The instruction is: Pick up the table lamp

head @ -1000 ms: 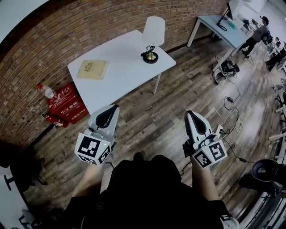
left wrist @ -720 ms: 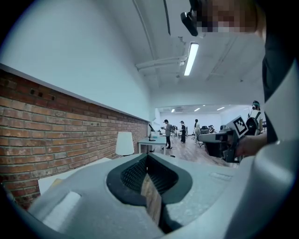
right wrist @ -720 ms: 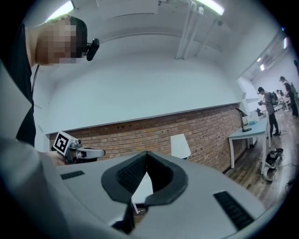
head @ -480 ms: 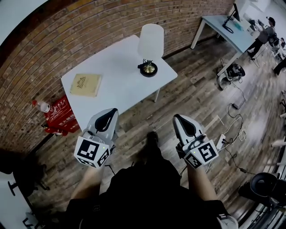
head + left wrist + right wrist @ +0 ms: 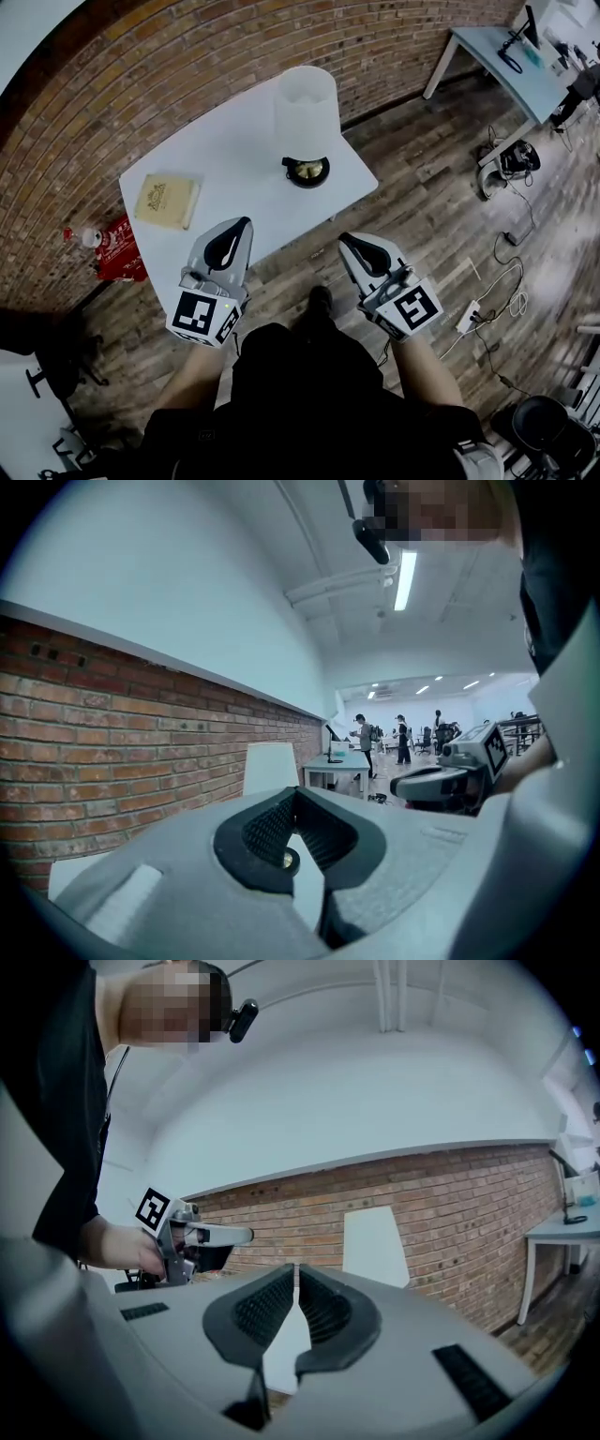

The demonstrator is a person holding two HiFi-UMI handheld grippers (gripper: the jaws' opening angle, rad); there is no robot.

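Note:
The table lamp stands on a white table point(image 5: 225, 169), with a white shade point(image 5: 305, 101) over a round dark-and-brass base point(image 5: 307, 172). My left gripper point(image 5: 241, 226) is shut and empty, its tip over the table's near edge, short of the lamp and to its left. Also shut and empty, my right gripper point(image 5: 350, 241) hangs over the floor just off the table's front corner. In the left gripper view the shade point(image 5: 270, 768) rises beyond the closed jaws point(image 5: 296, 797). The right gripper view has the shade point(image 5: 375, 1242) right of its closed jaws point(image 5: 296, 1273).
A tan book point(image 5: 167, 200) lies on the table's left part. A brick wall point(image 5: 187, 66) runs behind the table. Red boxes and a bottle point(image 5: 108, 251) sit on the floor at the left. Cables and a power strip point(image 5: 467, 317) lie at the right, and a second desk point(image 5: 511, 56) stands far right.
The table and lamp have come nearer and lower in the head view. Both grippers, still shut, moved forward from over the floor up to the table's near edge.

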